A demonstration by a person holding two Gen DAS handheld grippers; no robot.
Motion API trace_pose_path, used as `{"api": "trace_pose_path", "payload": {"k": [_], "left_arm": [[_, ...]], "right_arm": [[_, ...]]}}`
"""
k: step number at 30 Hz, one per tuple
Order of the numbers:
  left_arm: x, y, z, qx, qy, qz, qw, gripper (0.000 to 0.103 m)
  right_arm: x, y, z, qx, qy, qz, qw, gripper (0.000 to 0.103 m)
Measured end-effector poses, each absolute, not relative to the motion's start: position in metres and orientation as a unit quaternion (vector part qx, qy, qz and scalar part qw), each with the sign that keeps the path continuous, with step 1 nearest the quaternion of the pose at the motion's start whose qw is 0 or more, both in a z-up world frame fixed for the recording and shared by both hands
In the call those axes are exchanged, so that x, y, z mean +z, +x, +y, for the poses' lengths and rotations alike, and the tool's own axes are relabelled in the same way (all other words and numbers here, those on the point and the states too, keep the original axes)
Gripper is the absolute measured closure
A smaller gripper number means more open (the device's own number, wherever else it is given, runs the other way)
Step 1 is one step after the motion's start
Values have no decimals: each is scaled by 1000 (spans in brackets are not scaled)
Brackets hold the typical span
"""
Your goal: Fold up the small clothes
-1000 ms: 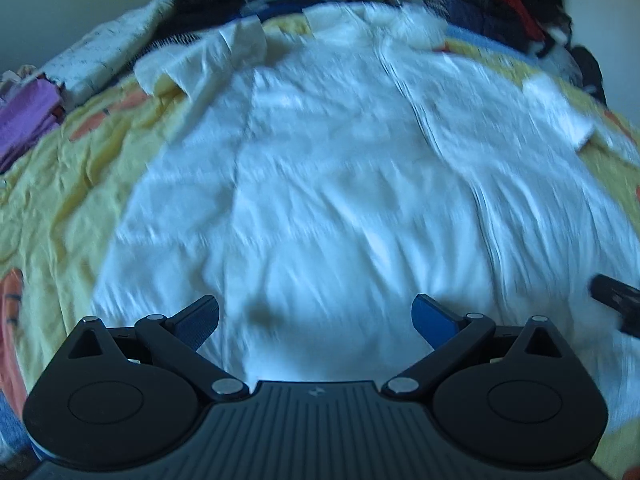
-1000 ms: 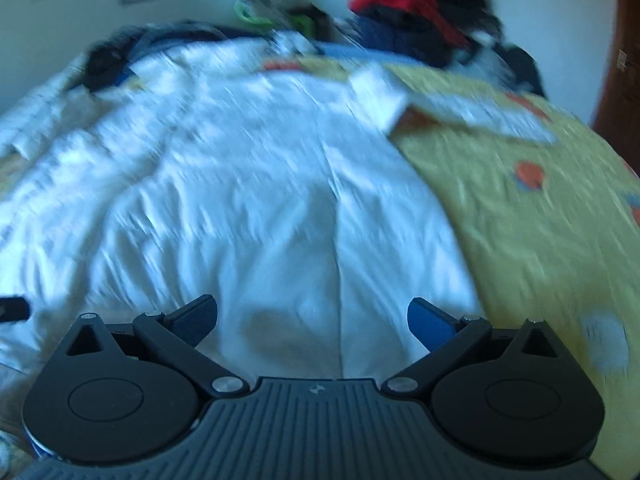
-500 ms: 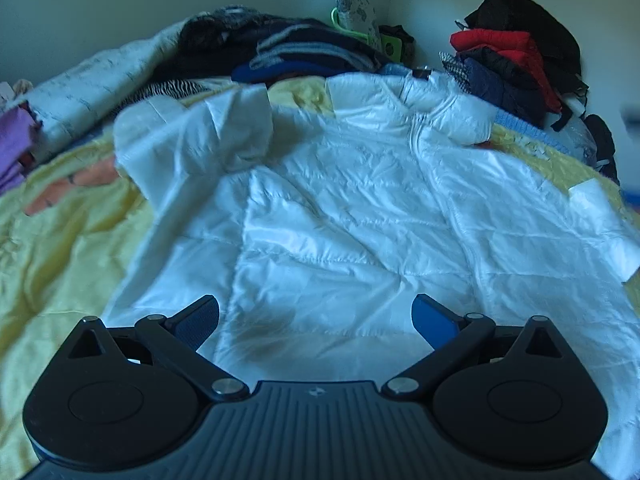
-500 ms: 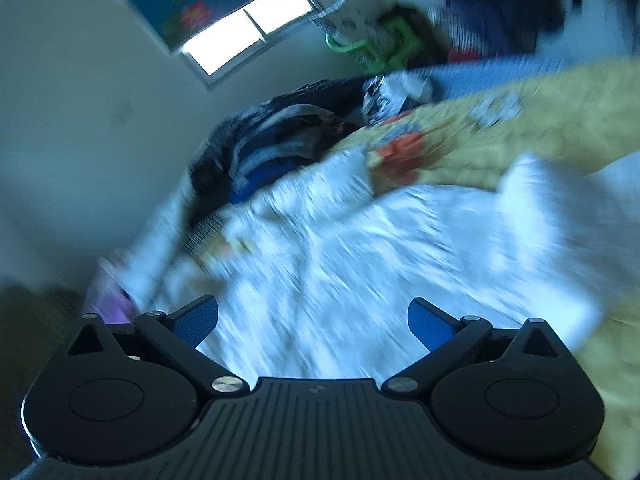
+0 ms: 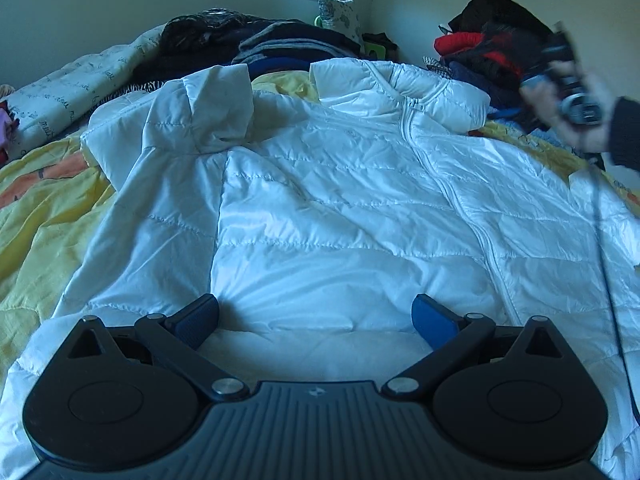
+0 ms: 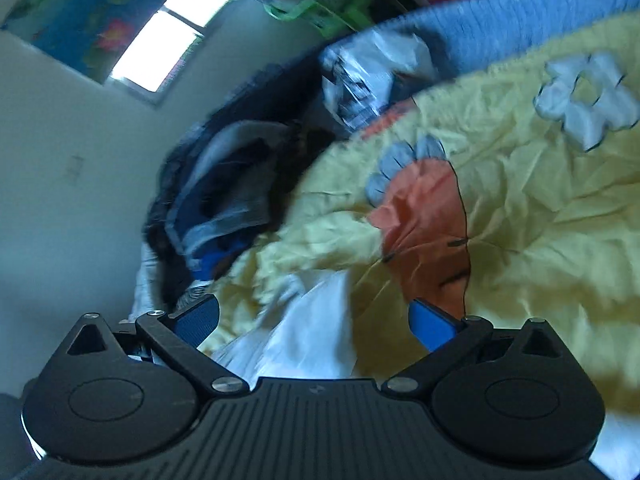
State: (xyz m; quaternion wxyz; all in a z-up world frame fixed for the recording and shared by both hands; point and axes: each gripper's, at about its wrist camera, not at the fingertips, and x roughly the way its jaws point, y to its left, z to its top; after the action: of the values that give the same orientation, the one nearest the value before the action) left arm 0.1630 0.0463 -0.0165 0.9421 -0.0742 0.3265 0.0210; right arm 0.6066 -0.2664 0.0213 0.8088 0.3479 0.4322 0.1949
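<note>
A white quilted zip jacket (image 5: pixel 344 208) lies front up on the yellow bedspread (image 5: pixel 44 216), its left sleeve folded back near the collar. My left gripper (image 5: pixel 315 316) is open, low over the jacket's bottom hem. My right gripper (image 6: pixel 314 316) is open and tilted, with a white piece of the jacket (image 6: pixel 316 336) between its spread fingers, over the yellow spread (image 6: pixel 520 208). In the left wrist view the right gripper is blurred in a hand (image 5: pixel 568 88) at the far right, above the jacket's right sleeve.
Piles of dark clothes (image 5: pixel 256 40) lie at the head of the bed, and a red and black pile (image 5: pixel 480 52) at the right. A pale quilt (image 5: pixel 68 92) lies at the left. A black cable (image 5: pixel 604 248) hangs across the jacket's right side.
My left gripper has dropped lower toward the hem and tipped up. My right gripper has swung up and away to the jacket's right side, rolling its view toward the wall and window.
</note>
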Motion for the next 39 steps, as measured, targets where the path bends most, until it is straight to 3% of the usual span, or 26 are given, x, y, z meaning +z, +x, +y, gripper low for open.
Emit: {"api": "trace_pose_path", "payload": {"k": [5, 8, 9, 10, 17, 26, 29, 31, 33, 36, 39], "left_arm": [[-17, 156, 64, 3, -138, 301, 944, 0], [-18, 155, 71, -4, -165, 290, 943, 0], [-18, 156, 72, -5, -168, 289, 942, 0], [-17, 156, 72, -5, -170, 288, 942, 0], [-17, 154, 73, -5, -176, 285, 942, 0], [-17, 154, 74, -5, -178, 284, 942, 0], [-17, 154, 74, -5, -178, 284, 942, 0], [-17, 154, 73, -5, -177, 285, 942, 0], [-17, 154, 73, -5, -177, 285, 942, 0], [-17, 154, 72, -3, -174, 286, 942, 0], [-16, 155, 71, -2, -171, 287, 942, 0]], "right_arm": [[-11, 647, -238, 242, 351, 482, 766, 6], [-23, 655, -222, 285, 346, 499, 742, 38], [-25, 655, -216, 297, 336, 499, 742, 66], [-24, 654, -212, 302, 325, 500, 744, 81], [7, 635, -198, 322, 275, 440, 791, 83], [93, 510, -176, 403, 2, 339, 850, 82], [91, 463, -178, 405, -57, 337, 848, 69], [79, 437, -186, 402, -64, 355, 842, 48], [64, 413, -194, 391, -84, 371, 838, 38], [53, 387, -216, 353, -62, 383, 851, 35], [46, 357, -254, 348, 53, 412, 840, 34]]}}
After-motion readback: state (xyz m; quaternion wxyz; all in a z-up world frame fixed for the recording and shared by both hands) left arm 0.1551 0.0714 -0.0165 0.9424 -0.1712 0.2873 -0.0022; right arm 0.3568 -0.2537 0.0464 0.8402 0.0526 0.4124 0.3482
